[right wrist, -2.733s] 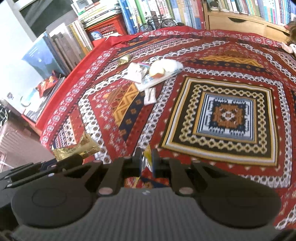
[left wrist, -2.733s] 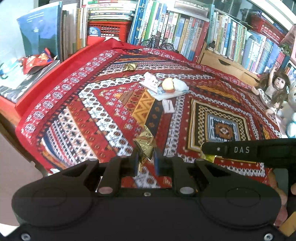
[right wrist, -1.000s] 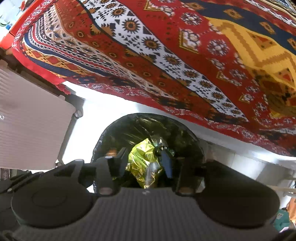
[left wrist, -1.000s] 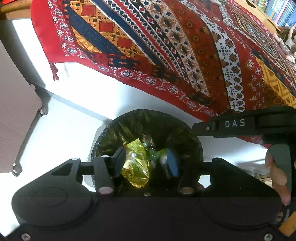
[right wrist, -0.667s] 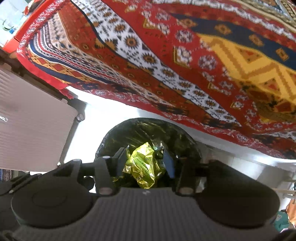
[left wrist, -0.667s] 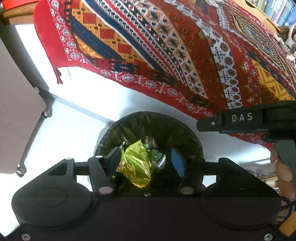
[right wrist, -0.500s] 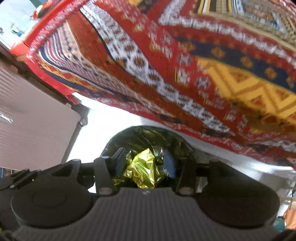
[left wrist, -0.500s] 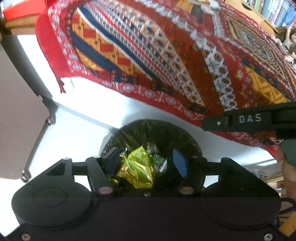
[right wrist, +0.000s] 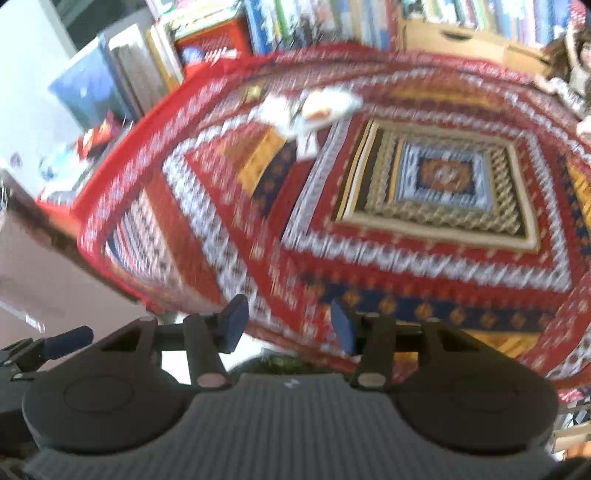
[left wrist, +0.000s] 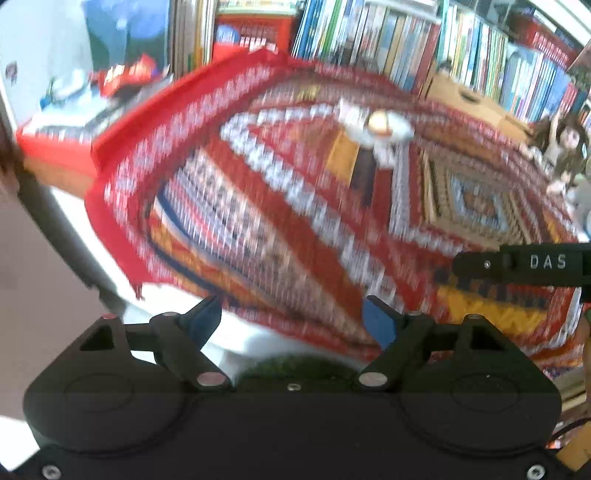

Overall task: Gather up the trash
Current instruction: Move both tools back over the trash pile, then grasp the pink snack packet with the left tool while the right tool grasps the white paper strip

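Observation:
Both views are motion-blurred. My left gripper is open and empty near the front edge of the patterned red cloth. My right gripper is also open with nothing between its fingers. Only a sliver of the black-lined trash bin shows under the left gripper, and the bin peeks out under the right one too. Far across the cloth lies a pile of white wrappers and paper, the same pile appearing in the right wrist view. A small gold wrapper lies beyond it.
Bookshelves line the far side of the table. A red crate stands at the back left, a doll at the right edge. The other gripper's black bar marked DAS crosses the right side. A pale panel stands left.
Both grippers let their foil wrappers drop into the bin, opened, and have swung up from the bin toward the table top.

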`<state>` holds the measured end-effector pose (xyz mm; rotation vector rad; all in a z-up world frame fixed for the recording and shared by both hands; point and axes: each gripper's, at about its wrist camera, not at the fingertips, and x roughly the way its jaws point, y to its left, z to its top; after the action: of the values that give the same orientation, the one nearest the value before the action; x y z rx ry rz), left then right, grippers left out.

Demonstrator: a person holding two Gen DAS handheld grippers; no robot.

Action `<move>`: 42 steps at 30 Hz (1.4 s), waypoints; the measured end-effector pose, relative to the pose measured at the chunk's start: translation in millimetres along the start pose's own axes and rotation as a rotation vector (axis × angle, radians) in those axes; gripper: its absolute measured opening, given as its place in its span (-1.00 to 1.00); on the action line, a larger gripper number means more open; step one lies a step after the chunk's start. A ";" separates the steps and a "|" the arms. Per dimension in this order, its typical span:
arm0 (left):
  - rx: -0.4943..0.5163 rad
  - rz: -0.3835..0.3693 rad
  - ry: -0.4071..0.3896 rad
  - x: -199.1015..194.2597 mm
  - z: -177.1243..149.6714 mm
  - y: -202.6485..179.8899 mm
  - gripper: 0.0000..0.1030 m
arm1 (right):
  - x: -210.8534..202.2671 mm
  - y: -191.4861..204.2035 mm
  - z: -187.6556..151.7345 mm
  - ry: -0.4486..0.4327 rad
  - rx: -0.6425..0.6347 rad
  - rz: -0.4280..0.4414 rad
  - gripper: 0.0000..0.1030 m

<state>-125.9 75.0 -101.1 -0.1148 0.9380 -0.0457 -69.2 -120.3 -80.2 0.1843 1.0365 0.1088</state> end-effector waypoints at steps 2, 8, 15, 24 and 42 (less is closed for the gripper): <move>-0.002 0.001 -0.028 -2.1 18.9 -6.0 0.61 | -6.3 -5.0 13.1 -0.023 0.012 -0.009 0.24; -0.019 -0.016 -0.074 6.5 76.7 -23.8 0.61 | -11.5 -15.1 51.9 -0.090 -0.010 -0.045 0.24; 0.016 -0.009 -0.108 35.7 150.6 -46.9 0.62 | 3.3 -21.0 93.1 -0.150 -0.066 -0.063 0.24; -0.017 -0.017 -0.060 120.1 222.3 -70.8 0.62 | 63.4 -25.5 124.8 -0.120 -0.155 -0.040 0.24; 0.055 -0.001 0.062 264.2 258.7 -108.8 0.33 | 159.2 -24.8 136.0 0.006 -0.210 -0.003 0.24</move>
<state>240.1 -36.3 -148.5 -0.0637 0.9983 -0.0762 128.7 -130.1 -152.2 -0.0080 1.0239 0.2146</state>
